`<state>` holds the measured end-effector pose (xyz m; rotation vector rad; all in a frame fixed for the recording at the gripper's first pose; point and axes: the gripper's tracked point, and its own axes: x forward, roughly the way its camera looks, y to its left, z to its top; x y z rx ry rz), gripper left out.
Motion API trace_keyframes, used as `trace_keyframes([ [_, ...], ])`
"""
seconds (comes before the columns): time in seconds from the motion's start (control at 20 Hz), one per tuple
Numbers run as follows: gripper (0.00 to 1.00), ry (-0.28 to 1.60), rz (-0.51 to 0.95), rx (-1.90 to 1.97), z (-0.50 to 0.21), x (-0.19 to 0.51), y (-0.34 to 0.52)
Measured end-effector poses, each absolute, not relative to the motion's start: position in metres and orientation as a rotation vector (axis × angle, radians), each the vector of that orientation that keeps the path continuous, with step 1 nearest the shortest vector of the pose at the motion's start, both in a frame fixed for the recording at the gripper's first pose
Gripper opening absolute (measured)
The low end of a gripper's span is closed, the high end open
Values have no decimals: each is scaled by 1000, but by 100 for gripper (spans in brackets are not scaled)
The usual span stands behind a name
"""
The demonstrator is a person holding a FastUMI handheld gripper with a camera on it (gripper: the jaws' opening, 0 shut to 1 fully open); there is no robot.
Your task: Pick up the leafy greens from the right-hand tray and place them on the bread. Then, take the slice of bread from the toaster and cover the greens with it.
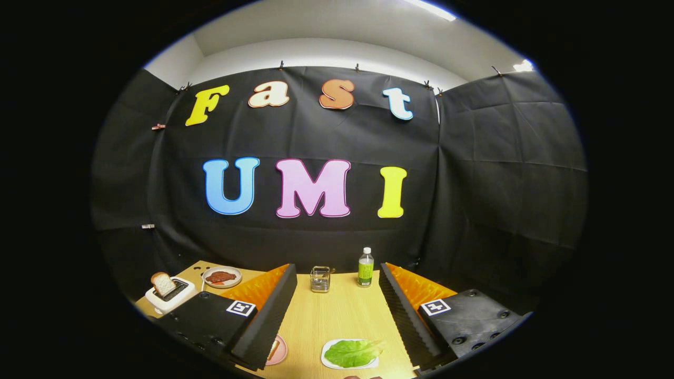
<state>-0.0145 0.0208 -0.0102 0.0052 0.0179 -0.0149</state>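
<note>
Bench stock, seen along the wide-spread, empty jaws (337,337)

Leafy greens (354,352) are lying on a white tray (327,362), low between the two fingers and nearer the right one, touched by neither. A pink plate (280,351) is showing beside the left finger, carrying bread (273,348) that is mostly hidden behind that finger. A white toaster (169,296) is standing beyond the left finger with a slice of bread (162,283) sticking up out of its slot. Just past it, a round plate (222,277) is holding a reddish-brown piece of meat (220,276). Farther back on the wooden bench (337,310), a small wire holder (320,279) and a green-labelled bottle (365,268) are standing near each other.
</note>
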Motion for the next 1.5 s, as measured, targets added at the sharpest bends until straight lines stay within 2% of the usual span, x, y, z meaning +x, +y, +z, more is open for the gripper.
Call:
trace_keyframes([
  [0.35, 98, 56, 28, 14, -26, -5, 9],
  [0.65, 98, 152, 65, 2, -67, 3, 7],
  [1.2, 98, 463, 37, -7, -212, 21, -2],
  [1.5, 98, 657, -54, 44, -308, 27, -18],
])
